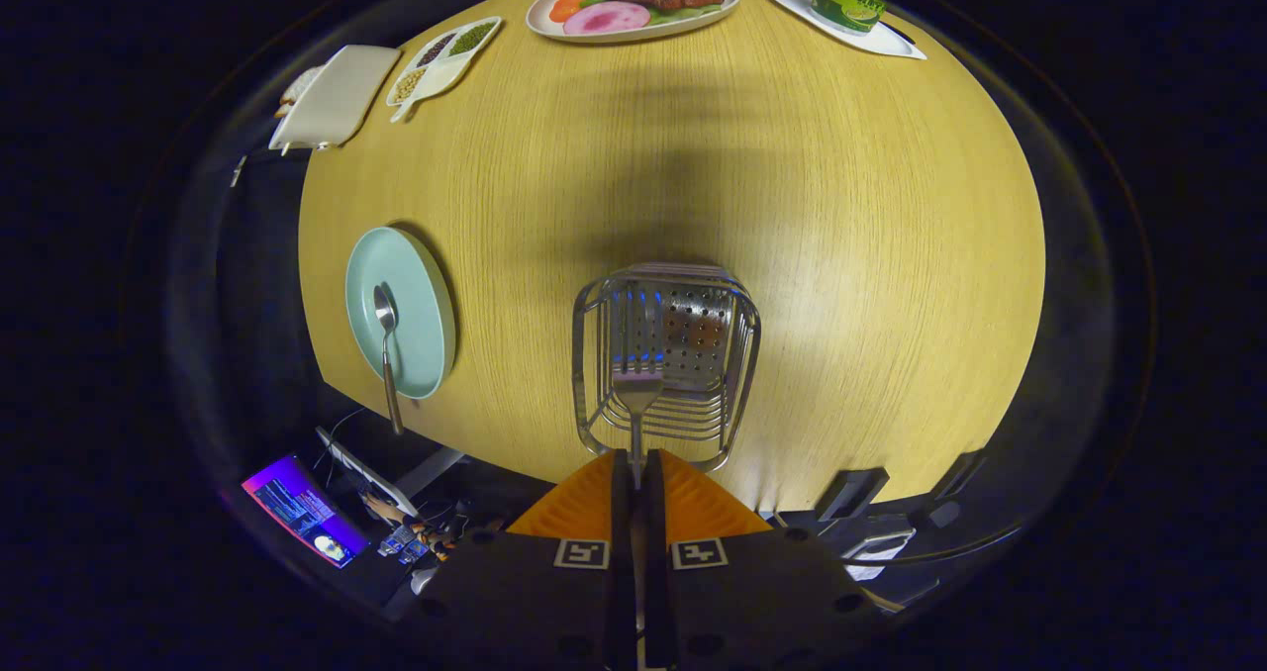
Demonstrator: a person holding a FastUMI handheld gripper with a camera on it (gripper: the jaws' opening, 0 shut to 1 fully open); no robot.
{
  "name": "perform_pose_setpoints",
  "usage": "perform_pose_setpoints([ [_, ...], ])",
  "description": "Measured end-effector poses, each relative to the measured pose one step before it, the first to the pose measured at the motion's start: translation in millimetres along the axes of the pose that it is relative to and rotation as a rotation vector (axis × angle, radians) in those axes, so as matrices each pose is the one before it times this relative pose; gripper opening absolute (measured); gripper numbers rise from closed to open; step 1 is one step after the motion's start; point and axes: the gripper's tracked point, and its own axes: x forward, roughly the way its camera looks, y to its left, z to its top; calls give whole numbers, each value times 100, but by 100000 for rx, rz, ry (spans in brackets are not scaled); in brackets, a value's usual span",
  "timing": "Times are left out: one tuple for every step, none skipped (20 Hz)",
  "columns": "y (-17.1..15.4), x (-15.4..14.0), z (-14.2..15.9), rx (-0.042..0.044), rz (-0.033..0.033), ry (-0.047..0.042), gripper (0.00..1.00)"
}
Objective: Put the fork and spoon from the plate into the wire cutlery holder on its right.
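Observation:
My gripper [636, 468] is shut on the handle of a metal fork [637, 391], whose tines point away from me over the open top of the wire cutlery holder [665, 354]. The holder stands on the round wooden table [841, 255] just ahead of my fingers, with a perforated metal wall inside. To its left lies a pale green plate [416, 300] near the table's edge. A metal spoon [386, 344] rests on the plate, its bowl on the plate and its handle sticking out over the rim toward me.
At the table's far side sit an oval platter of food [633, 3], a narrow divided dish of beans [443, 57], a white box [335, 97] and a green can [847, 3] on a white dish. A lit screen [302, 513] lies below the table edge, left of my fingers.

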Motion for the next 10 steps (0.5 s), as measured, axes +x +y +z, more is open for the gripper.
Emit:
perform_pose_setpoints([
  [-46, 24, 288, 1127, -214, 788, 8],
  [-55, -84, 267, 430, -530, 138, 10],
  [114, -5, 207, 246, 426, -544, 12],
  [-160, -193, 297, 147, -301, -676, 14],
  [154, -88, 104, 7, 839, -554, 17],
  [-150, -168, -222, 218, 81, -10, 30],
  [9, -251, -120, 635, 572, -729, 34],
  [-66, -572, 83, 275, 685, -1228, 47],
  [60, -256, -184, 289, 1149, -1552, 61],
  [214, -845, -30, 474, 1407, -2143, 75],
])
